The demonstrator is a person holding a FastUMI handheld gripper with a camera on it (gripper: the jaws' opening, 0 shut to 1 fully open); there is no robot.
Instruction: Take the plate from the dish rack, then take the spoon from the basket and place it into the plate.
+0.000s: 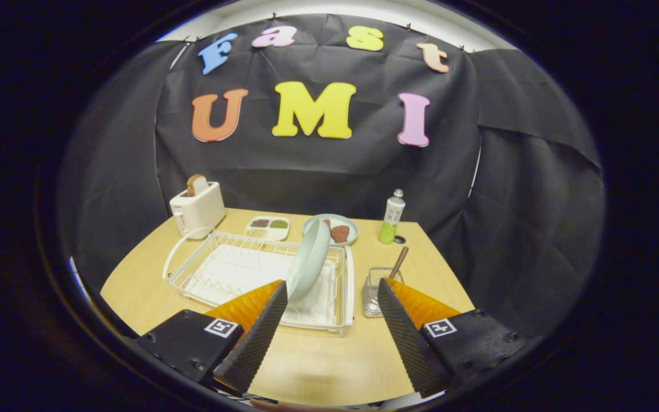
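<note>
A pale green plate stands on edge in the white wire dish rack, leaning at the rack's right end, just ahead of my left fingertip. A brown-handled spoon stands in a small clear basket to the right of the rack, close beyond my right fingertip. My gripper is open, fingers wide apart above the wooden table, with nothing between them.
A white toaster with a bread slice stands at the back left. Behind the rack lie a divided condiment tray and a second plate holding red food. A green bottle stands at the back right. Bare table lies below the fingers.
</note>
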